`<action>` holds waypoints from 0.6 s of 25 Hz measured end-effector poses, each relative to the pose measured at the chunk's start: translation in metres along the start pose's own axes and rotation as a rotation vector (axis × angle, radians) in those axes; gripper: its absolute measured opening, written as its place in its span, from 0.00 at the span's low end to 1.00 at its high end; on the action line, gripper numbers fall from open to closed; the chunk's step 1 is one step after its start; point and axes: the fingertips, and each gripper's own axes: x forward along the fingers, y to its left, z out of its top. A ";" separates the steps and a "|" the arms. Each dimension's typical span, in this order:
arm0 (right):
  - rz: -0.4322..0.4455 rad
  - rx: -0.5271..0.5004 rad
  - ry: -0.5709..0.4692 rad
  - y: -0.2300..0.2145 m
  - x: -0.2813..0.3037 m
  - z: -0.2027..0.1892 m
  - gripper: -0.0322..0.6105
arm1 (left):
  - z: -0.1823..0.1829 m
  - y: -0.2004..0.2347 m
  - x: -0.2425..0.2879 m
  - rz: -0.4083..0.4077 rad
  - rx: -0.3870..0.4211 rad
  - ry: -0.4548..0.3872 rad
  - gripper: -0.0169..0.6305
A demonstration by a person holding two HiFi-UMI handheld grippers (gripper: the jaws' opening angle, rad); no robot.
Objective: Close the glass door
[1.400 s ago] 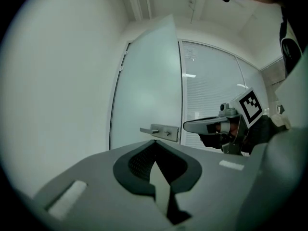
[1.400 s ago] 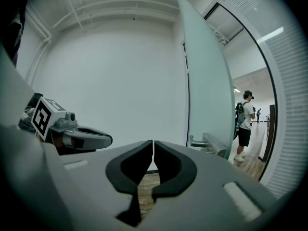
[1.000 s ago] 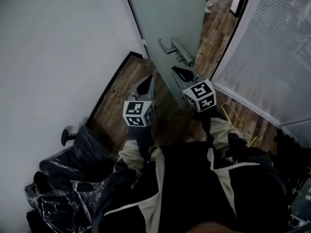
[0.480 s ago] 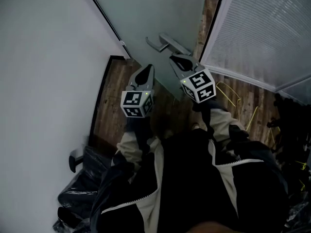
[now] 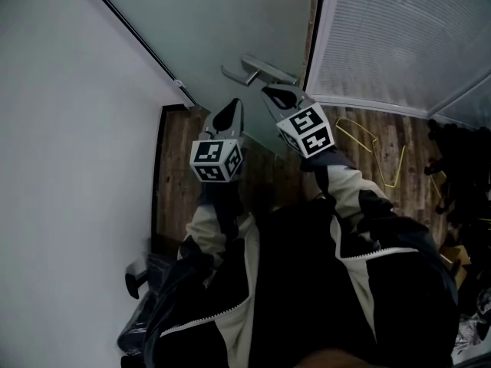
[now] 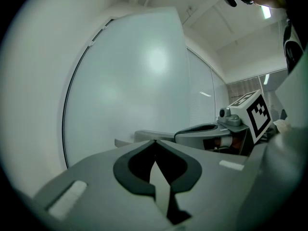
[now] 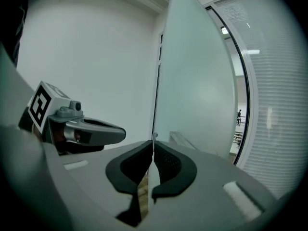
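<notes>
1. Right claw (image 5: 278, 92) was shut tight, tips pressed together with nothing between them, nose aimed at the free edge of the glass door (image 5: 230, 21).
2. In the right gripper view that claw (image 7: 153, 141) lined up right under the door's (image 7: 192, 81) vertical edge; whether it actually touched the glass, I couldn't tell.
3. Left claw (image 5: 234, 106) sat just beside it, also closed and empty. In the left gripper view its tips (image 6: 154, 141) met in front of the frosted pane (image 6: 130, 81).
4. Just past both noses, the metal lever handle (image 5: 257, 70) stuck out from the door, close above the right claw, and neither claw had hold of it.
5. Door position: swung nearly to its dark frame (image 5: 313, 44), with a narrow gap left at the latch side, so not fully closed.
6. Further out, a white wall (image 5: 69, 129) ran along the left, a slatted blind panel (image 5: 399, 37) filled the right, and wooden floor (image 5: 176, 182) showed below, with yellow wire (image 5: 360, 133) lying on it.
</notes>
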 end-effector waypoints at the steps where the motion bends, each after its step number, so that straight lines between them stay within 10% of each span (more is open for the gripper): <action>1: -0.025 -0.049 0.028 -0.002 0.002 -0.001 0.08 | 0.001 0.000 0.002 -0.004 0.004 0.001 0.04; 6: -0.172 -0.622 0.271 -0.005 0.023 -0.007 0.11 | 0.001 0.006 0.001 -0.004 0.006 -0.002 0.04; 9: -0.150 -0.875 0.375 0.003 0.048 -0.013 0.30 | 0.003 0.008 0.000 -0.002 0.004 -0.006 0.04; 15: -0.143 -1.133 0.517 -0.010 0.083 -0.033 0.47 | 0.001 0.012 -0.006 0.002 0.005 -0.007 0.04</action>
